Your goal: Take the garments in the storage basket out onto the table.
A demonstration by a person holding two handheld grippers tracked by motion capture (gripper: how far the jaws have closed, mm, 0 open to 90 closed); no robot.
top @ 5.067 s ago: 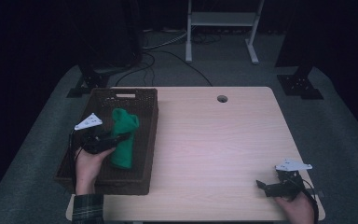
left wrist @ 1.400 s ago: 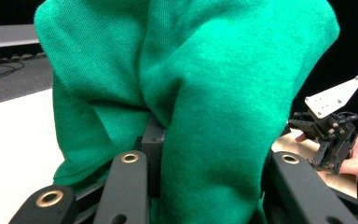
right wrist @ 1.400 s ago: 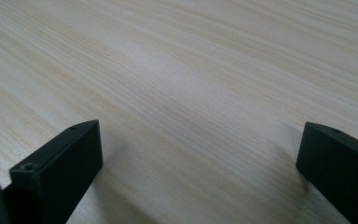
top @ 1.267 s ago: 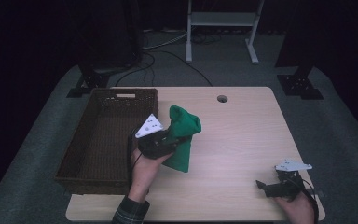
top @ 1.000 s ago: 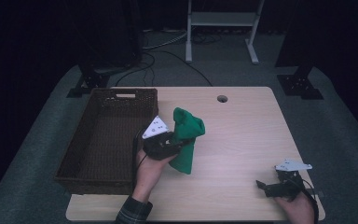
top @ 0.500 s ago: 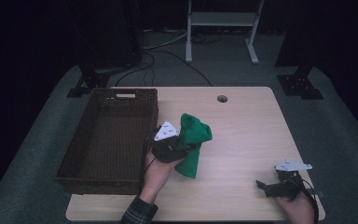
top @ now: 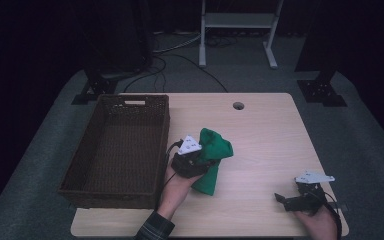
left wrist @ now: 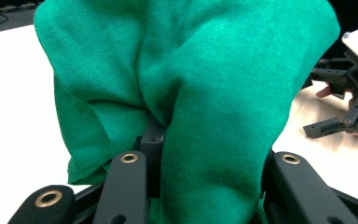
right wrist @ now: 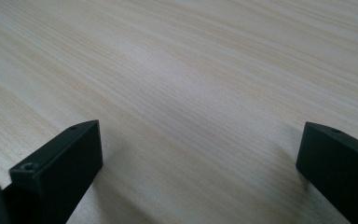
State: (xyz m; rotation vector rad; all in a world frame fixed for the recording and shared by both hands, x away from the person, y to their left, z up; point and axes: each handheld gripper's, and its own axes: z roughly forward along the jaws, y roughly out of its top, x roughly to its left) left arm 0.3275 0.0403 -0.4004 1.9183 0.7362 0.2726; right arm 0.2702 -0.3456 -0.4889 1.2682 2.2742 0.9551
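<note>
left gripper [top: 206, 161] clamped on green cloth [top: 212, 159] beside basket [top: 115, 150], its own view showing the fabric pinched, right gripper [top: 292, 199] spread wide over table [right wrist: 191, 70]

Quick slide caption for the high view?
Left gripper holds green cloth over table beside basket.

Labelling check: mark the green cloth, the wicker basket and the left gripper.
green cloth [top: 215, 147], high view, bunched top of the fabric
wicker basket [top: 130, 98], high view, far rim by the handle slot
left gripper [top: 207, 164], high view, between its fingertips, clamped on the cloth
</note>
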